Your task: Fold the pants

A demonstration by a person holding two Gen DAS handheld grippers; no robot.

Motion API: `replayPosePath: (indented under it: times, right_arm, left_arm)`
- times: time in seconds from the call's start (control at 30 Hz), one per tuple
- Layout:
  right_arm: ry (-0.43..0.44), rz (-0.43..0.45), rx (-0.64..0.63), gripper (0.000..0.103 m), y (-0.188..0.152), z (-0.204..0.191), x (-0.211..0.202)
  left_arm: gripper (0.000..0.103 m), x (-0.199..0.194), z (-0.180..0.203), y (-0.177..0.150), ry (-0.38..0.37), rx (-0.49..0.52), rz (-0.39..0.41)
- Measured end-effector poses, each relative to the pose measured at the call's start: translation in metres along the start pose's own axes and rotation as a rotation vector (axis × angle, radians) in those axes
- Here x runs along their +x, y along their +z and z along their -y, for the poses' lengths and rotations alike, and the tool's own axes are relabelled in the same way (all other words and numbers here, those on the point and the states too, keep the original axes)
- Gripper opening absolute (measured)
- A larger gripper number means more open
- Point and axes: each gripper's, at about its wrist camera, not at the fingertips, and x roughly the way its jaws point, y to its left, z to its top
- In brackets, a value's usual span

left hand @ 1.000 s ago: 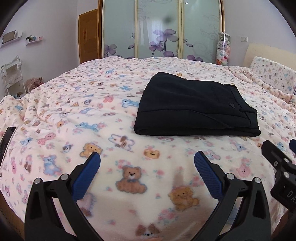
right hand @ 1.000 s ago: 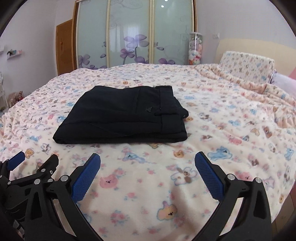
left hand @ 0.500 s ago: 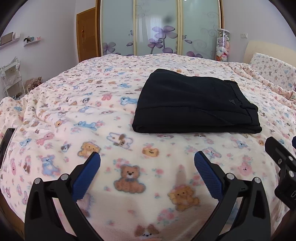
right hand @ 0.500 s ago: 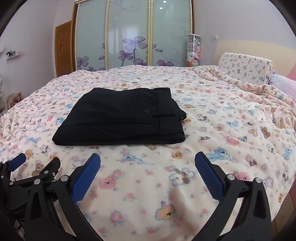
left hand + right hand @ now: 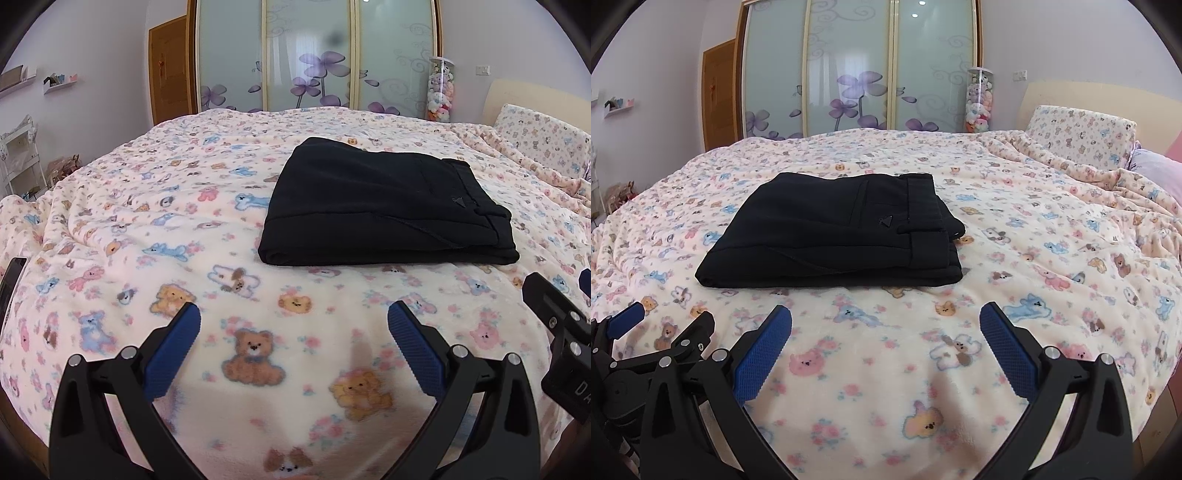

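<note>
blue ribbed pads (image 5: 171,350) on black fingers, left gripper (image 5: 293,328) spread wide, holding nothing, low over the near edge of the bed. right gripper (image 5: 885,328) same: wide apart, nothing between the pads (image 5: 1006,350), also over the near edge. the two sit side by side; part of the right one shows at the right edge of the left view, part of the left one at the lower left of the right view.

blanket (image 5: 147,229) under both is cream fleece with bears and bunnies, a bit wrinkled on the left side. nothing lies between grippers and pants.

pants (image 5: 380,206) black, folded into a flat rectangle, lying mid-bed on the blanket, apart from both grippers. in the right view pants (image 5: 831,236) have the waistband on the right end, fold edge toward the camera, small triangle tag near the waistband.

further right a pillow (image 5: 1082,136) in the same print against a beige headboard (image 5: 1071,99). dark flat thing at the far left edge of the left view, cannot tell what. behind the bed a frosted wardrobe (image 5: 857,70) with purple flowers, a clear tube of plush toys (image 5: 979,103) to its right, a wood door (image 5: 170,70) to its left, wall shelves (image 5: 59,81) and a white rack (image 5: 20,155) at far left.
</note>
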Motion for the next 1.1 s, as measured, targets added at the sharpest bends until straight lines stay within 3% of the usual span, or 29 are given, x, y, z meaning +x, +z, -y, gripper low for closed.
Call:
replayPosePath:
  times: [1.1]
  right_arm:
    - [0.000,0.000,0.000,0.102,0.0007,0.0001,-0.0002]
  left_arm:
    - [0.101,-0.0001,0.0033,-0.0016,-0.011,0.003,-0.001]
